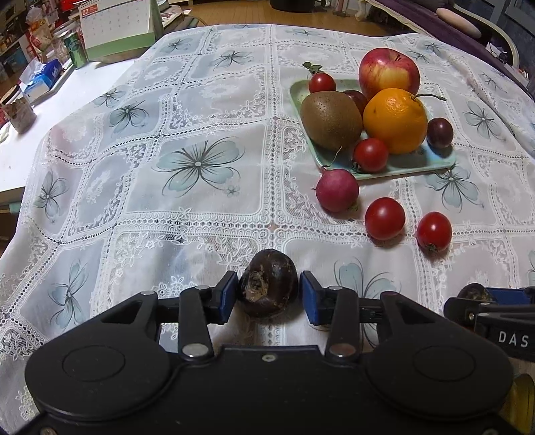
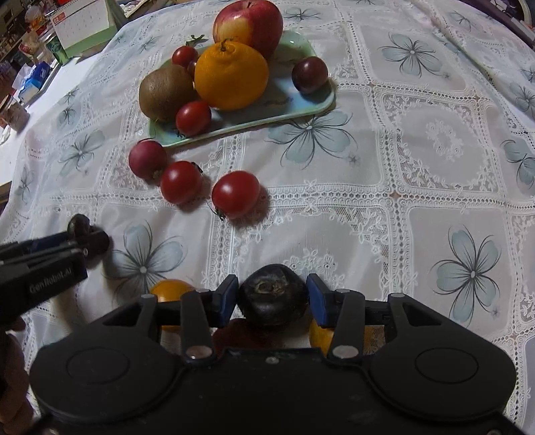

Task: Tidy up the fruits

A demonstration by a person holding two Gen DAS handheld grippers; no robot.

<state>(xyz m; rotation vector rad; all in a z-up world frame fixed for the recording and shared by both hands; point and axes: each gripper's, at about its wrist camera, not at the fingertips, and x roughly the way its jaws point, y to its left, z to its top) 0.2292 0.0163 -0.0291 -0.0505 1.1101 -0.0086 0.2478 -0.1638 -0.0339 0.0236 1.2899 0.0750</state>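
Note:
My left gripper (image 1: 267,291) points down at the lace cloth with a dark brown chestnut-like fruit (image 1: 269,284) between its blue pads. A thin gap shows at the right pad, so it is open. My right gripper (image 2: 272,296) brackets a second dark fruit (image 2: 273,294) in the same way, its pads just clear of it. The pale green tray (image 1: 401,167) holds an apple (image 1: 388,72), an orange (image 1: 396,120), a kiwi (image 1: 331,120), cherry tomatoes and a dark plum (image 1: 439,133). A pink radish (image 1: 337,190) and two cherry tomatoes (image 1: 384,218) (image 1: 434,231) lie on the cloth in front of it.
Small orange fruits (image 2: 170,291) (image 2: 321,334) and something dark red (image 2: 240,334) lie partly hidden under the right gripper. A desk calendar (image 1: 115,28), a can (image 1: 75,50) and tissue packs (image 1: 40,78) crowd the far left. A person's hand (image 2: 13,368) shows at the left edge.

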